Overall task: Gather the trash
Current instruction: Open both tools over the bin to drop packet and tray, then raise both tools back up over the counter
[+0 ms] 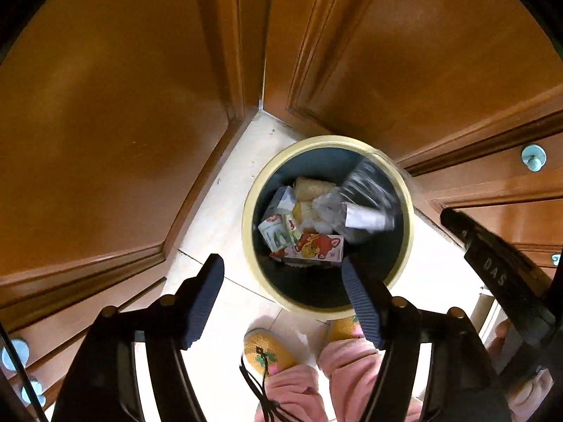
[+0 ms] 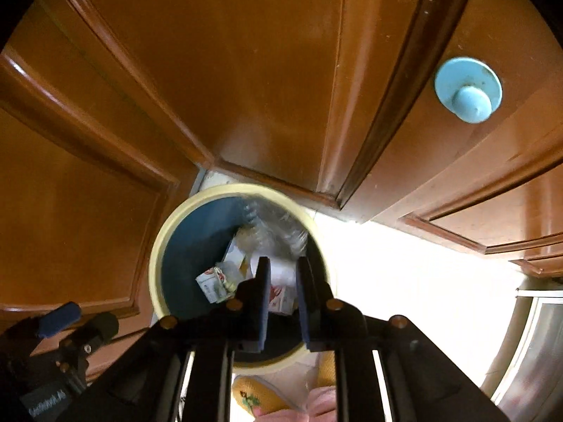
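Observation:
A round trash bin (image 1: 250, 190) with a cream rim and dark blue inside stands on the pale floor in a corner of wooden cabinets. It holds cartons, a cartoon-printed box (image 1: 316, 250), wrappers and a blurred clear plastic bottle (image 1: 369, 190). My left gripper (image 1: 283, 274) is open and empty, above the bin's near rim. In the right wrist view the bin (image 2: 158, 246) lies below my right gripper (image 2: 283, 274), whose fingers stand a narrow gap apart with nothing between them. The blurred bottle (image 2: 274, 225) lies inside the bin.
Brown wooden cabinet doors (image 1: 105, 105) enclose the corner on both sides, with light blue knobs (image 2: 468, 89). The person's yellow slippers (image 1: 267, 350) and pink trousers stand right in front of the bin. The right gripper's body (image 1: 499, 267) shows at the right of the left wrist view.

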